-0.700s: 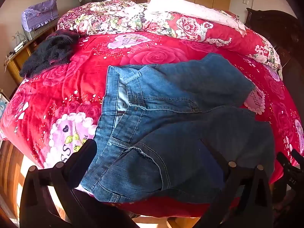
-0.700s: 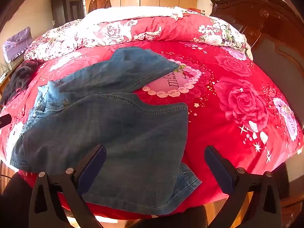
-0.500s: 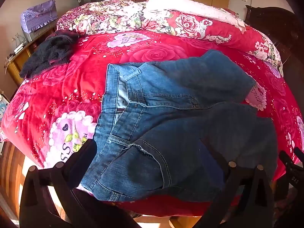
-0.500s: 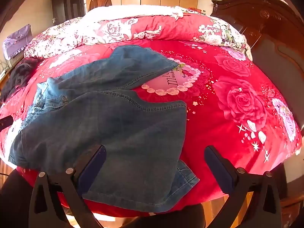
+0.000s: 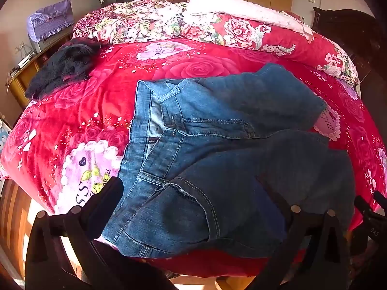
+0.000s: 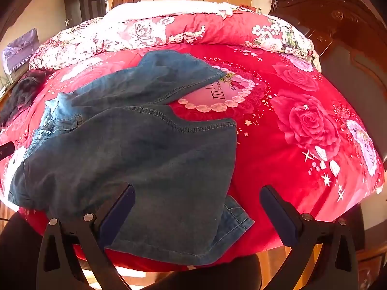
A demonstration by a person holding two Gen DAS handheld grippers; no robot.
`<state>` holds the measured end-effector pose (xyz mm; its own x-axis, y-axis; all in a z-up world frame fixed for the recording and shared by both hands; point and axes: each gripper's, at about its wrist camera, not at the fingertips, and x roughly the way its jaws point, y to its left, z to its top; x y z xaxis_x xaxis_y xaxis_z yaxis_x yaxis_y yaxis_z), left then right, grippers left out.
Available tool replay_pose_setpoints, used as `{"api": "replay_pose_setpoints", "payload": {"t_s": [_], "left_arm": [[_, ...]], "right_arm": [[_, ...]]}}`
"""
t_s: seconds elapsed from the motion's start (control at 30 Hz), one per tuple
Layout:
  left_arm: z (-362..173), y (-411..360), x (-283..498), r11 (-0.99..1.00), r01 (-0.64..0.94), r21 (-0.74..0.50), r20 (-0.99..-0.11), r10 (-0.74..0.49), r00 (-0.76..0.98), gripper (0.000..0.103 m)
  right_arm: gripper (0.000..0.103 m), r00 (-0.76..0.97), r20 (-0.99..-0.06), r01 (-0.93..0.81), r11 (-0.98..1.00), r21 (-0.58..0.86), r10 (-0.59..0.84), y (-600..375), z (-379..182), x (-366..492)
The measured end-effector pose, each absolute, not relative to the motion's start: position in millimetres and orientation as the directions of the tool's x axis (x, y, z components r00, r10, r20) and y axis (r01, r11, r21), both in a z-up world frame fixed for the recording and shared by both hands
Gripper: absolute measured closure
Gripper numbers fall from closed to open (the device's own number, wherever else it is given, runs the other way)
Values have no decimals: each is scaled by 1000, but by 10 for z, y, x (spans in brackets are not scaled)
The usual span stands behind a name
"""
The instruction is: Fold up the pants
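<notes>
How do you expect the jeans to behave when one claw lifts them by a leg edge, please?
The jeans would probably drape and sag rather than hold shape: they already lie in soft overlapping folds. The denim looks thick with heavy seams, so likely weighty for cloth. On the plush red blanket they may drag rather than slide, and the corner overhanging the bed edge could slip further.

Both hand-held grippers ease a little higher and back from the bed, so the jeans sit slightly lower in each view than a moment ago, their folds undisturbed.
</notes>
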<state>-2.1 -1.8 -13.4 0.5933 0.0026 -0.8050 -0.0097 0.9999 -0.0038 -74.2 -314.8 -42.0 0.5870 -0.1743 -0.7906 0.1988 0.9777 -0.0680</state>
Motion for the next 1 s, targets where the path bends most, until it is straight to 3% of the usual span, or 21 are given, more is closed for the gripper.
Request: {"api": "replay_pose_setpoints", "payload": {"t_s": [1.0], "left_arm": [[-225, -97, -66, 1000, 10, -13, -796, -17, 605, 0]], "right_arm": [[0, 588, -791, 222, 974, -42, -168, -3223, -443, -785]]}}
